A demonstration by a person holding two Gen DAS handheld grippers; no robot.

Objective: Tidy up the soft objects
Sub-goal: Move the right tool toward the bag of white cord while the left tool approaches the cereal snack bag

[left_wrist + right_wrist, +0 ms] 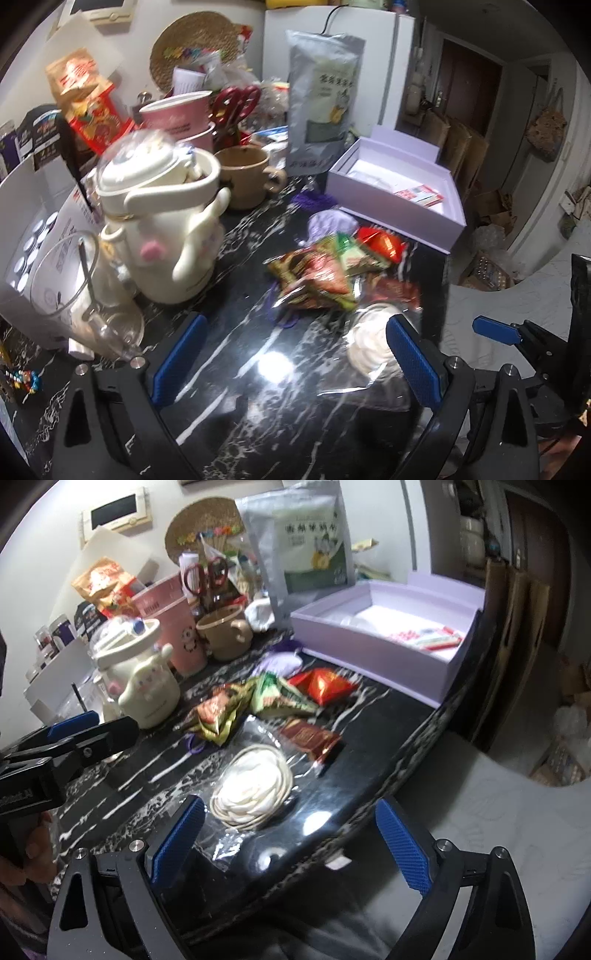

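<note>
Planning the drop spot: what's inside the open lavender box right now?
In the lavender box, a white liner covers the floor, and a red-and-white packet lies near its right end. Whatever is under the liner is hidden.

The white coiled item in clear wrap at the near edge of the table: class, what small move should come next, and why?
Probably ease the right gripper forward and down onto the white coiled item. Both grippers are open and hold nothing, this item lies nearest of the soft packets, just ahead of the right gripper's left finger, and the lavender box behind stands open.
</note>
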